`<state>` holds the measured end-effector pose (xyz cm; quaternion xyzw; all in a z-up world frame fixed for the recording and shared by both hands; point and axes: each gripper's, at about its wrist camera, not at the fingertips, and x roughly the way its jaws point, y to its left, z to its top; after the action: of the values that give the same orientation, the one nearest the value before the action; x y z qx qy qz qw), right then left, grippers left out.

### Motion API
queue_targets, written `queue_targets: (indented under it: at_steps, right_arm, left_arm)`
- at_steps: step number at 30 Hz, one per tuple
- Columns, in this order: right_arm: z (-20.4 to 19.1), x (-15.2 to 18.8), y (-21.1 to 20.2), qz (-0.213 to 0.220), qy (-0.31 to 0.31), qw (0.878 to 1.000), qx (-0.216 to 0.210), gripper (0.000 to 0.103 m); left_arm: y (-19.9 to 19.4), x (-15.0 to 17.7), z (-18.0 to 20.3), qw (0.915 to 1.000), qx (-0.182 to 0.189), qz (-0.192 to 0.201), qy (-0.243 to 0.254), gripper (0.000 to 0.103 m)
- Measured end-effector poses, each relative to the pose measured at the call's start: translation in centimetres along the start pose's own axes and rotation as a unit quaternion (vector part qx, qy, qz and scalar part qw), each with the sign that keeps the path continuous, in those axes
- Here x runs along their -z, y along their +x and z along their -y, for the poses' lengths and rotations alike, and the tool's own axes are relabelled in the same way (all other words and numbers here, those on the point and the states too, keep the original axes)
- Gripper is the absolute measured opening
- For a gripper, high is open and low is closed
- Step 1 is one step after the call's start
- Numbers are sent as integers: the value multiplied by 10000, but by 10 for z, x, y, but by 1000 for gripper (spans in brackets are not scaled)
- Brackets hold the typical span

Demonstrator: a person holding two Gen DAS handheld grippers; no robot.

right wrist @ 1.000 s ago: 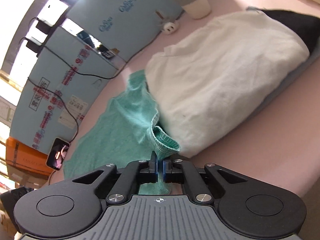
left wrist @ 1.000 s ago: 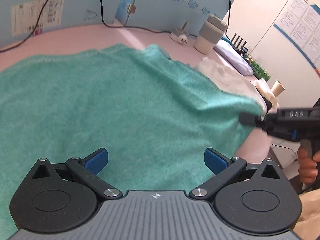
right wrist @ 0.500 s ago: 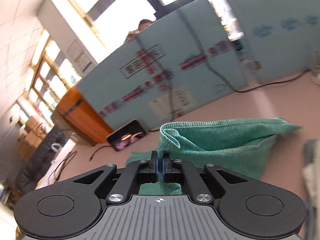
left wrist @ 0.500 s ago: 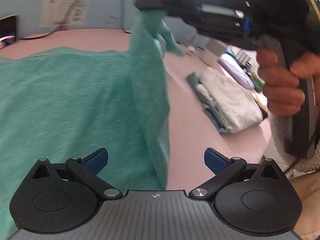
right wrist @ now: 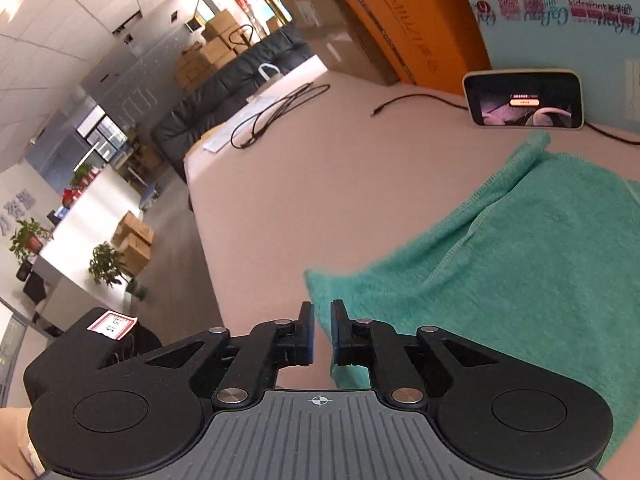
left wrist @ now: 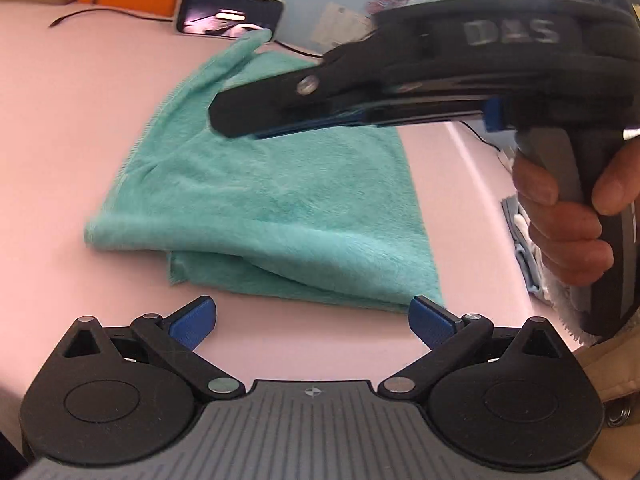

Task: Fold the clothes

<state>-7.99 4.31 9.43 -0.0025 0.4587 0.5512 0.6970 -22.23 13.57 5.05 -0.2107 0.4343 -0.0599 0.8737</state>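
A teal towel [left wrist: 276, 200] lies folded over on the pink table [left wrist: 72, 120], its doubled layers showing at the near edge. In the left wrist view, the left gripper [left wrist: 312, 320] has its blue-padded jaws spread wide with nothing between them; the towel's near edge lies just ahead of the jaws, and its near right corner sits just beside the right pad.

The right gripper [left wrist: 224, 116] reaches across above the towel from the right, held by a hand [left wrist: 560, 220] wrapped around its grey handle. Raised letters on its black body read roughly "DAS", though blur makes this uncertain. In its own view, the right gripper [right wrist: 322, 330] has its jaws opening, a narrow gap between the pads. Nothing is pinched there: bare table shows through the gap, and the towel's corner [right wrist: 320, 280] lies just ahead and to the right of the jaws.

Far ahead of the jaws, a phone [right wrist: 524, 98] with a lit screen leans against a pale blue board [right wrist: 560, 32], which carries red printed characters and a script word too smeared to read. Left of it stands an orange carton [right wrist: 412, 28] with lettering that looks like "MIUZI", not certain. A black cable [right wrist: 416, 100] runs to the phone across the table. A small red-bordered sticker [right wrist: 112, 325] with handwritten digits, illegible, sits on the right gripper's left shoulder.
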Motion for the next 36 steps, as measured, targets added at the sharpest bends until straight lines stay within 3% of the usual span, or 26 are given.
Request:
queue_targets:
  at_steps: [1,3,10,17,20,23,26,28,31,33,36]
  right_arm:
    - [-1,1,0,-12,8,10000,2,28]
    - [0,2,-8,86,31,9999,73,55]
    - [39,12,-49,527,737,9939,628,57]
    - [106,45,-98,890,1997,9628,1591,57]
    - [115,57,-113,870,2097,9586,1719,57]
    - [99,61,-109,445,1547,9751,1524,57]
    - [64,68,-92,-164,354,9867,1581,57]
    - [41,77,-84,-376,-536,9812,1816,57]
    - [24,85,-75,-540,-1109,9759,1803,57]
    - [17,90,-68,-681,-1383,9717,1790,56]
    - [11,96,-57,-841,-1670,9640,1891,55]
  left_arm:
    - [0,-1,-1,10000,1,19,-36,103]
    - [-2,-3,-3,10000,6,70,-70,103]
    - [-11,-23,-19,9995,-4,287,-154,103]
    - [-8,-38,-25,9996,-3,208,-167,103]
    - [-6,-34,-29,9995,-33,133,-291,103]
    - [-5,-32,-34,9984,-71,185,-523,103]
    - [-4,-29,-44,9940,22,396,-1017,103]
    - [-2,-26,-54,9867,101,541,-1531,103]
    - [1,-22,-69,9687,256,792,-2337,103]
    - [3,-24,-74,9610,288,908,-2597,102]
    - [3,-31,-73,9567,139,1104,-2689,98]
